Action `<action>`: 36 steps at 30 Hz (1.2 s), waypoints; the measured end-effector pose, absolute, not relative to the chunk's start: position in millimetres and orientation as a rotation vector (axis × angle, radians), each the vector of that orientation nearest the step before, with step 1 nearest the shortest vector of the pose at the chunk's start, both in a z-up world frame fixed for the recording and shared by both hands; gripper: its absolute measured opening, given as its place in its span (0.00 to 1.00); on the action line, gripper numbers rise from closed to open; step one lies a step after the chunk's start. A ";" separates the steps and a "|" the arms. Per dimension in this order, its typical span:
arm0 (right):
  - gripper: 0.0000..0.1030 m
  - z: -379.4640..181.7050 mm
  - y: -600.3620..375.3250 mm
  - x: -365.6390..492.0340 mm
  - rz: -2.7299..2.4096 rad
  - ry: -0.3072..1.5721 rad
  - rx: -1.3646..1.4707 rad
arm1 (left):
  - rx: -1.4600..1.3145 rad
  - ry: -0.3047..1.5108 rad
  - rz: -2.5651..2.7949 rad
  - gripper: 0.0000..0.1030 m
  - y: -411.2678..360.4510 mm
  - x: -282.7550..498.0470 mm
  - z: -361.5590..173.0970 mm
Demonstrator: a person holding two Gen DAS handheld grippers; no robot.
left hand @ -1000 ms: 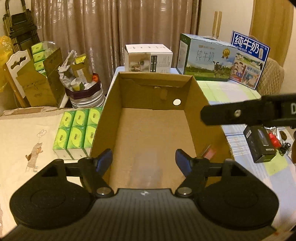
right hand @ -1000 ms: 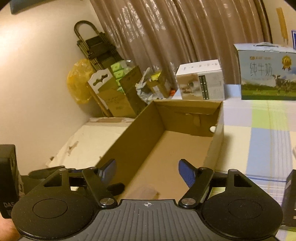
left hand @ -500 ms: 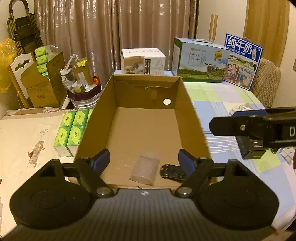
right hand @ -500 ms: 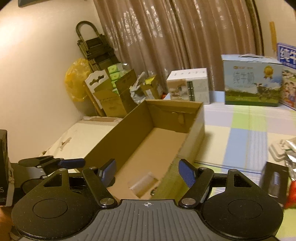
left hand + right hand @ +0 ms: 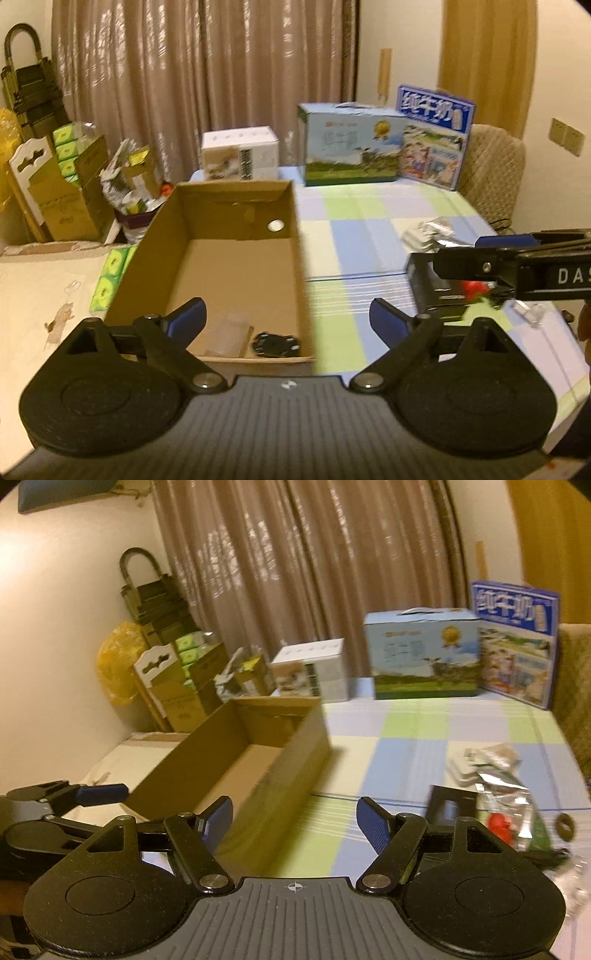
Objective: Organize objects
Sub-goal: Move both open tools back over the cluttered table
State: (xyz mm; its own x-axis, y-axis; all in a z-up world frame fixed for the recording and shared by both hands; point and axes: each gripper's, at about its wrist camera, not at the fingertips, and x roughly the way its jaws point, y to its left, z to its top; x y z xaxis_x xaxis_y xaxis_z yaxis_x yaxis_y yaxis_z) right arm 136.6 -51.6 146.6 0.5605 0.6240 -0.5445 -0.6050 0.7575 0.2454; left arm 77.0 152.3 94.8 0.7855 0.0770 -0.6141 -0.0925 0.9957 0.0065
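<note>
An open brown cardboard box (image 5: 236, 266) sits at the left of the checked tabletop (image 5: 369, 229), holding one clear plastic case (image 5: 228, 334) and one small black toy car (image 5: 275, 344). Loose clutter, including a black rectangular box (image 5: 448, 806), lies right of both grippers, nearer the right gripper (image 5: 294, 827), spread and empty. The left gripper (image 5: 287, 320) is opening with nothing between its jaws.

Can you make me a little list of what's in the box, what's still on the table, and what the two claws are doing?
In the box: a clear packet and a small black thing
On the table: a black box, a shiny bag, a red thing
Left claw: empty, opening
Right claw: open, empty
</note>
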 end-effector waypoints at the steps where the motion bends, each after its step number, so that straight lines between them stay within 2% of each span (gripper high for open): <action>1: 0.69 146.9 -61.0 135.2 0.711 0.650 0.031 | -0.025 0.655 0.083 0.92 145.9 75.9 96.4; 9: 0.69 135.0 -153.3 123.8 0.557 0.622 0.048 | -0.014 0.627 0.007 0.99 95.1 72.5 102.4; 19: 0.69 94.5 -254.6 114.9 0.342 0.665 0.093 | -0.024 0.666 -0.116 0.99 36.9 81.8 73.9; 36: 0.69 48.4 -286.0 165.5 0.290 0.713 0.049 | 0.028 0.751 -0.162 0.99 -14.9 131.5 19.8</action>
State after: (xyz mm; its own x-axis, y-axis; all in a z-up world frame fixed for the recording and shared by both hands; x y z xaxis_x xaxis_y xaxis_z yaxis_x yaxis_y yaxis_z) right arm 165.5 -286.0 48.4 0.7182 0.2784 -0.6377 -0.2449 0.9590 0.1429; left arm 131.5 -14.9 19.8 0.7194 -0.1363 -0.6811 0.1565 0.9872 -0.0323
